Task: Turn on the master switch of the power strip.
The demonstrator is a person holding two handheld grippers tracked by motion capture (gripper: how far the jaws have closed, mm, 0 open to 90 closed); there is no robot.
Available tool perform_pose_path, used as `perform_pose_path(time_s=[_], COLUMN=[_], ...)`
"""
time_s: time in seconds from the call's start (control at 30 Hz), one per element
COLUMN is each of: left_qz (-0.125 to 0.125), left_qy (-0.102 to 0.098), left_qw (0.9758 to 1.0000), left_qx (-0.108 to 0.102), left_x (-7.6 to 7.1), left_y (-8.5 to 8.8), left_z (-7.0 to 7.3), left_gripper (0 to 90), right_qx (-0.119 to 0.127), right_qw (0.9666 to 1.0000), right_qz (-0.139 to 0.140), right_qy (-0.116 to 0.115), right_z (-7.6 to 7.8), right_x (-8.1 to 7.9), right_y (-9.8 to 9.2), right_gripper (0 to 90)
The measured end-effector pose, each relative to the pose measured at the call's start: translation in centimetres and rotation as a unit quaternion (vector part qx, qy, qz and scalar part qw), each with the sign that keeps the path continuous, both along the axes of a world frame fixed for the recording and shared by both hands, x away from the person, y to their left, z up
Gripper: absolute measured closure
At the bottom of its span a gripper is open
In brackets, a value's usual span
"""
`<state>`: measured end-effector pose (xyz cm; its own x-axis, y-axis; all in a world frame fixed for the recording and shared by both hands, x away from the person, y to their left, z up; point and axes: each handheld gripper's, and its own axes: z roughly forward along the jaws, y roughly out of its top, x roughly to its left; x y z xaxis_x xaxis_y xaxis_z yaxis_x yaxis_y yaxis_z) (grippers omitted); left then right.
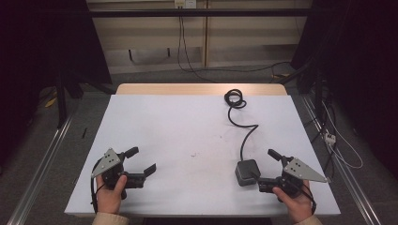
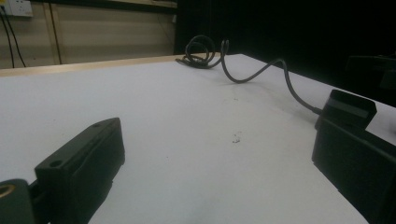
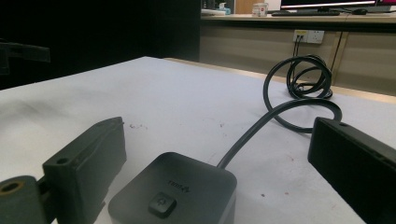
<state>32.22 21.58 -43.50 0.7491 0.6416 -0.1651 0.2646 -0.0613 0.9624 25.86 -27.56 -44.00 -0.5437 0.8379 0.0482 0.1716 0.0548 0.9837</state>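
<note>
High view: white table (image 1: 187, 131), with a person's two hands at the near edge, each holding a gripper.

Left gripper (image 1: 140, 161) in the left hand (image 1: 111, 192): jaws spread wide, nothing between them, only bare white table there. Grey three-cornered plate (image 1: 106, 162) on top. From the left gripper view, left gripper (image 2: 210, 154) with one black jaw low on the left, the other low on the right, a small dark speck (image 2: 236, 138) on the table ahead of them, well clear of both.

Right gripper (image 1: 271, 168) in the right hand (image 1: 295, 201): jaws also wide apart, holding nothing. Small black box (image 1: 247, 171) sitting flat on the table just in front of the jaws, close to the nearer jaw; touching or not, cannot tell. From the right gripper view, right gripper (image 3: 219, 158) with the black box (image 3: 175, 196) low between the two jaws, closer to the left one, with gaps showing on both sides. Small square button (image 3: 161, 204) on top of the box.

Black cable (image 1: 244, 126) running from the box away from the jaws, bending across the table, ending in a loose coil (image 1: 234, 98) near the far edge. Same coil (image 3: 308, 77) far ahead of the right jaws, and also far ahead of the left jaws, off to their right (image 2: 203, 51).
</note>
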Motion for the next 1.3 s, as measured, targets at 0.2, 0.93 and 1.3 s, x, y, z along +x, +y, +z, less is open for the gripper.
perform_pose_path(time_s=[0.2,0.93,1.3], left_qz=[0.002,0.004,0.004], left_qy=[-0.001,-0.006,-0.005], left_qw=[1.0000,0.9999,0.9999], left_qx=[0.005,0.009,0.013], left_x=[0.09,0.04,0.03], left_y=[0.21,0.60,0.52], left_z=[0.02,0.10,0.07], left_gripper=[2.1,2.1,2.1], right_qx=[0.001,0.003,-0.001], right_qw=[1.0000,0.9993,0.9987], right_qz=[-0.001,0.020,0.036], right_qy=[0.002,0.031,0.035], right_z=[0.12,0.46,0.53], right_x=[0.01,0.46,0.56], right_y=[-0.16,-0.10,-0.07], right_gripper=[7.4,32.2,47.6])
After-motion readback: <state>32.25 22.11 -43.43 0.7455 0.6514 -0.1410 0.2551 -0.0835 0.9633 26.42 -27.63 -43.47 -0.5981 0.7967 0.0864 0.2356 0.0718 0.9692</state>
